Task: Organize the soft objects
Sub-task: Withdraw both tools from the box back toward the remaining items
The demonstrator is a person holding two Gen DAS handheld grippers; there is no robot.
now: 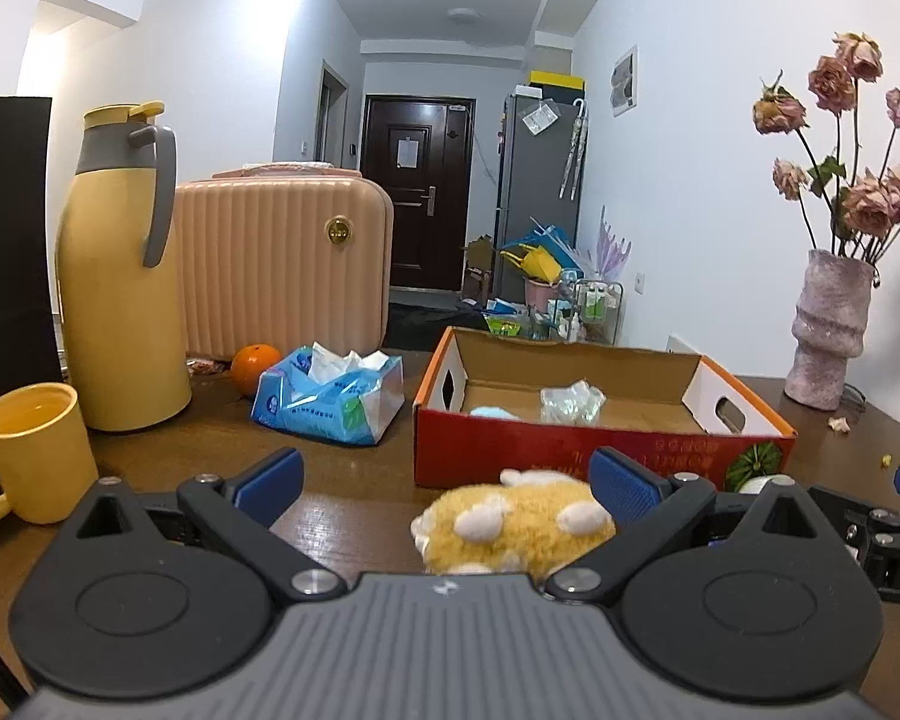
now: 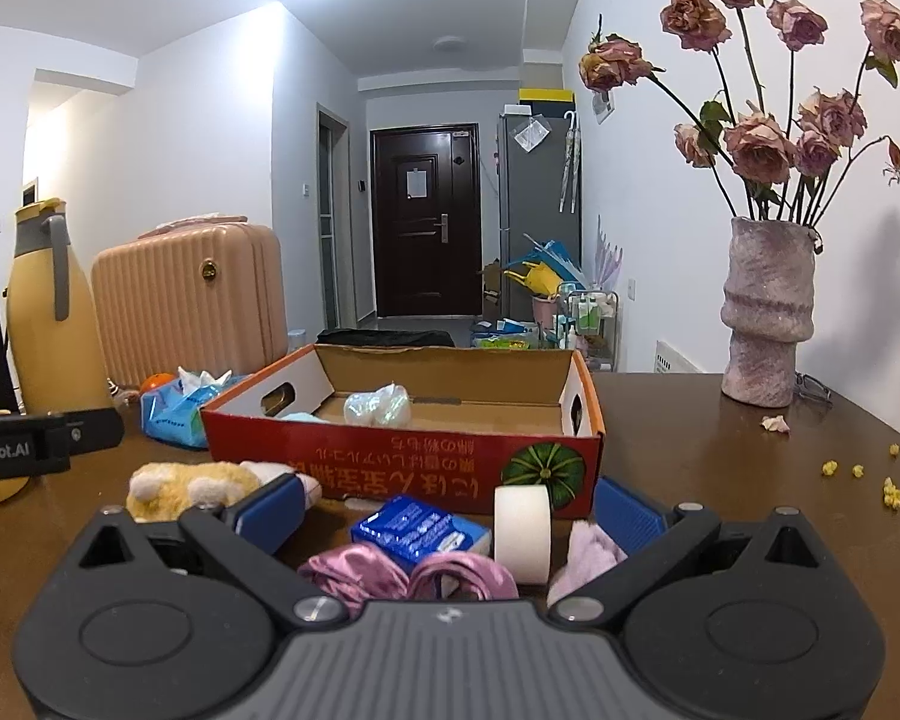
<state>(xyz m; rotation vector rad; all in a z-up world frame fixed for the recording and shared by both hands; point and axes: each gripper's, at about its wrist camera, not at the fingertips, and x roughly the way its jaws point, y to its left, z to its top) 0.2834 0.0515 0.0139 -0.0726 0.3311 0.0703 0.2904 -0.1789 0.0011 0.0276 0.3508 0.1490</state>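
In the left wrist view my left gripper is open over the table, and a yellow plush toy lies between its blue pads, close to the right one. Behind the toy stands a red cardboard box holding a crumpled clear bag and something pale blue. My right gripper is open too. Between its fingers lie a blue tissue packet, a white tape roll, pink satin cloth and a lilac fluffy cloth. The plush toy lies left of them, before the box.
A yellow thermos, yellow mug, pink suitcase, orange and open blue tissue pack fill the table's left. A vase of dried roses stands back right, with yellow crumbs near it.
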